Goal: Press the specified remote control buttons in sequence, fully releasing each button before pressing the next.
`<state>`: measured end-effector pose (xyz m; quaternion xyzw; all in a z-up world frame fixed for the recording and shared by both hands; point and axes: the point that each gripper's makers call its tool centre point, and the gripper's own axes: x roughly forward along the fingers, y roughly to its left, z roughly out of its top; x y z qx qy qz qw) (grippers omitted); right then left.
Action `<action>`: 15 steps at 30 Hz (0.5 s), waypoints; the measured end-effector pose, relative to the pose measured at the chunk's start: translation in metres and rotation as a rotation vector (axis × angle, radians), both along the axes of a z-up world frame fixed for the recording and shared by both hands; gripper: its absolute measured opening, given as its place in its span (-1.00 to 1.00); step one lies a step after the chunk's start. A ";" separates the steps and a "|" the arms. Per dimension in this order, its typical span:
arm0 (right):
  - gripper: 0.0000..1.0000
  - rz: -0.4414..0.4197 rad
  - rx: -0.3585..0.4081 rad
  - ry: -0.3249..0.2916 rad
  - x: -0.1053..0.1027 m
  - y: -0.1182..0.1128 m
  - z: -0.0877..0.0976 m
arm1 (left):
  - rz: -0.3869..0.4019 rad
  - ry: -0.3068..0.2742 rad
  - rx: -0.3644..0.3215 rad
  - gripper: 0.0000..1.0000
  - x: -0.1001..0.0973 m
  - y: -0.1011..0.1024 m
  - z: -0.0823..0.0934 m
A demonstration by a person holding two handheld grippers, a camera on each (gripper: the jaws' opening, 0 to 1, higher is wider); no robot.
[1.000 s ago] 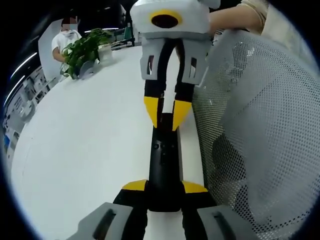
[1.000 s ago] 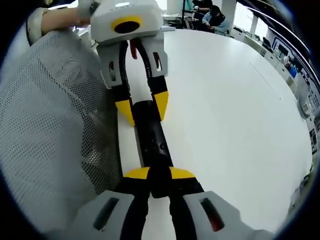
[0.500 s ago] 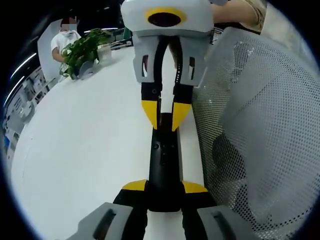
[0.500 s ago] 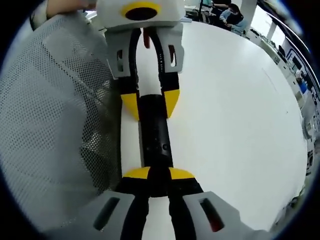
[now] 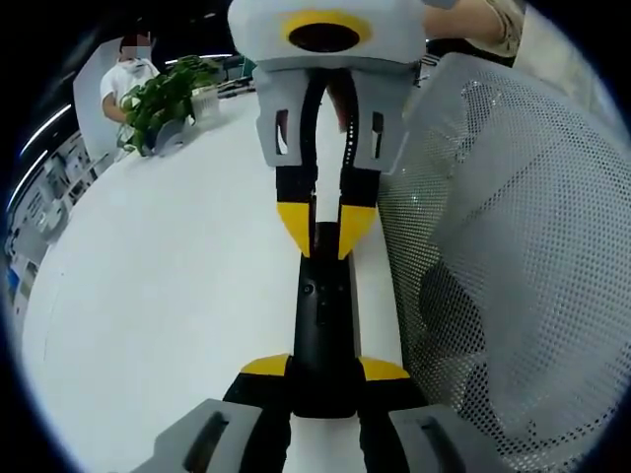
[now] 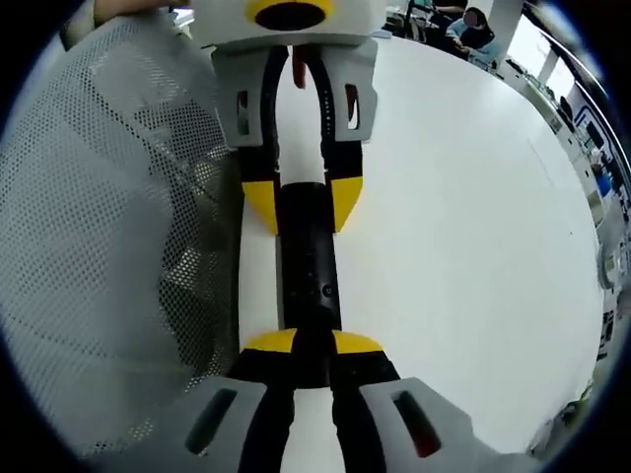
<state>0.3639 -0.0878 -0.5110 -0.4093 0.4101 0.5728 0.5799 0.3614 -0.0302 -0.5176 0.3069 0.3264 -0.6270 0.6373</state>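
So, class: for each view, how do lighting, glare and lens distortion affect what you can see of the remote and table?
Left gripper view: even light; white table bright and bowed by the fisheye; black remote dark, its buttons faint. Right gripper view: table nearly washed out, its edge curved; remote shows a thin sheen; mesh chair back soft at the rim.

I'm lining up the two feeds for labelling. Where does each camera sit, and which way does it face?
Left gripper view: rides the left tool, looking along the black remote toward the right tool; a person's arm at top right.
Right gripper view: rides the right tool, looking back along the remote at the left tool.
Shared: remote, white table, mesh chair back; the cameras face each other.
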 end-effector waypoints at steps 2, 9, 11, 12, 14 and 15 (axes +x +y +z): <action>-0.80 0.000 -0.001 -0.004 0.000 0.000 0.000 | -0.001 0.000 -0.001 -0.51 0.000 0.000 0.000; -0.80 -0.144 0.128 0.019 0.002 -0.002 0.002 | -0.001 0.001 -0.004 -0.51 0.000 0.000 0.000; -0.80 -0.160 0.128 0.018 0.002 -0.001 0.002 | -0.001 0.001 -0.004 -0.51 0.000 0.000 0.000; -0.80 -0.157 0.128 0.014 0.002 0.000 0.002 | -0.001 0.001 -0.004 -0.51 0.000 0.000 0.000; -0.81 -0.143 0.126 -0.001 0.001 0.004 0.002 | -0.002 0.001 -0.004 -0.51 0.000 0.000 0.000; -0.82 -0.128 0.126 -0.008 0.001 0.006 0.003 | -0.002 0.001 -0.004 -0.51 0.000 0.000 0.000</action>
